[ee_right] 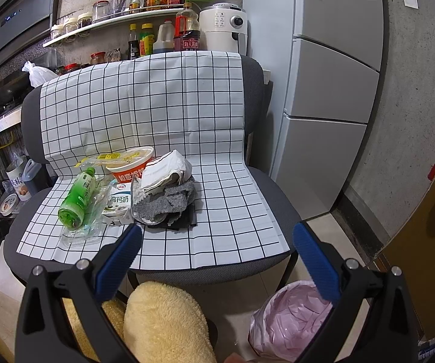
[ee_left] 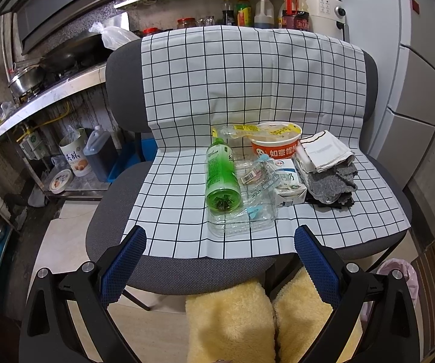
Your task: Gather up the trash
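Both jaws stood wide apart with nothing between them: the left gripper hung over the front edge of a grey upholstered chair, the right gripper beside it. A white cloth with a black grid draped the chair's seat and backrest in a cramped kitchen, with a stove counter to the left, a sauce-bottle shelf behind and a tall grey fridge to the right. On the cloth lay the trash, bunched together: a green plastic bottle on its side, a crumpled clear plastic tray, a white milk carton, an orange paper noodle bowl and grey rags under white paper. A pink-lined bin stood on the floor below the right gripper, near yellow fleece-clad knees.
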